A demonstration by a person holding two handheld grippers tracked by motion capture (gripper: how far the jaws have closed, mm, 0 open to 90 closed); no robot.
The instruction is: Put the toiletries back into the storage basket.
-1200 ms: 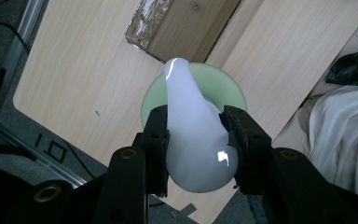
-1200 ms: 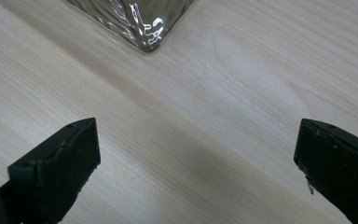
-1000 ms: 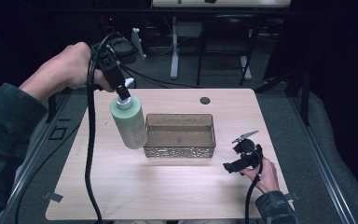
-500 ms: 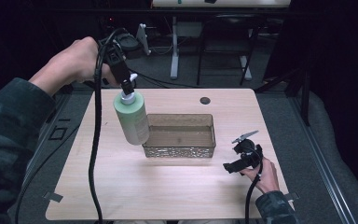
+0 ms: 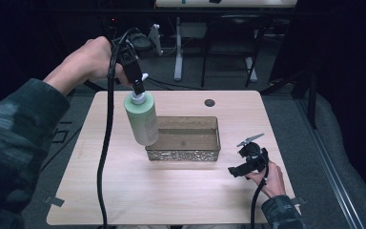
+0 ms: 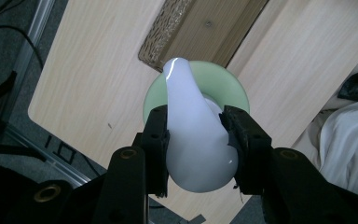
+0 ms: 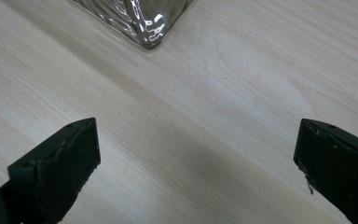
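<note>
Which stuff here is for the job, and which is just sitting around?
For the job:
- green bottle, held by its white pump in the left tool
- clear tray

Just around:
- right tool, open and idle
- dark round spot on the table

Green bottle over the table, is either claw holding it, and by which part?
Yes. The left claw grips the green bottle by its white pump top, so it hangs above the table. The right claw is open and holds nothing.
</note>
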